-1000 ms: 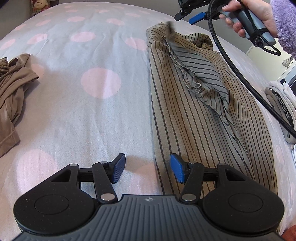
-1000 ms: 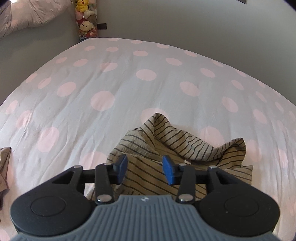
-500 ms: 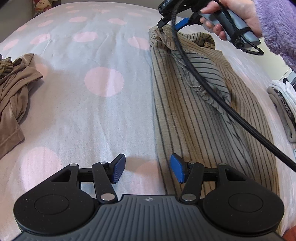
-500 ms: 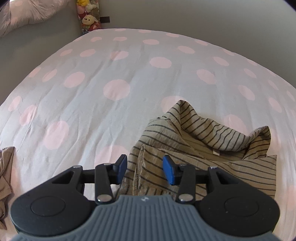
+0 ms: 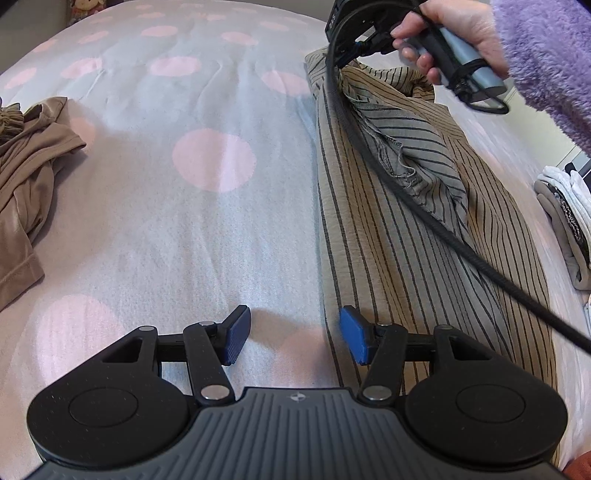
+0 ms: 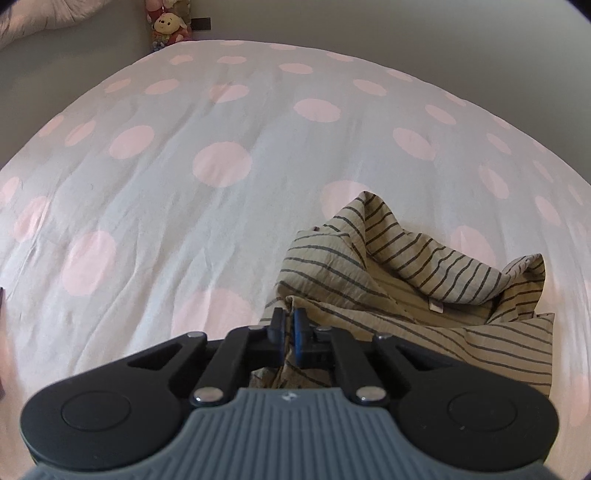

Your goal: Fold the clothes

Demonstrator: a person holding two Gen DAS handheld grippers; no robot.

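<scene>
I am looking along my left gripper, its fingers hanging apart over the bedsheet at the near left edge of the striped shirt. At the shirt's far end my right gripper is pinching a fold. A crumpled garment is lying well to the left, folded clothes are sitting to the right, and a plush toy is standing beyond the bed's far corner.

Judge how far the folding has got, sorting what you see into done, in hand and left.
Done: a folded stack sits at the bed's right edge. In hand: the right gripper is shut on the striped garment, pinching its far corner; the left gripper is open at its near edge. Left: folding it, then the crumpled brown garment.
</scene>
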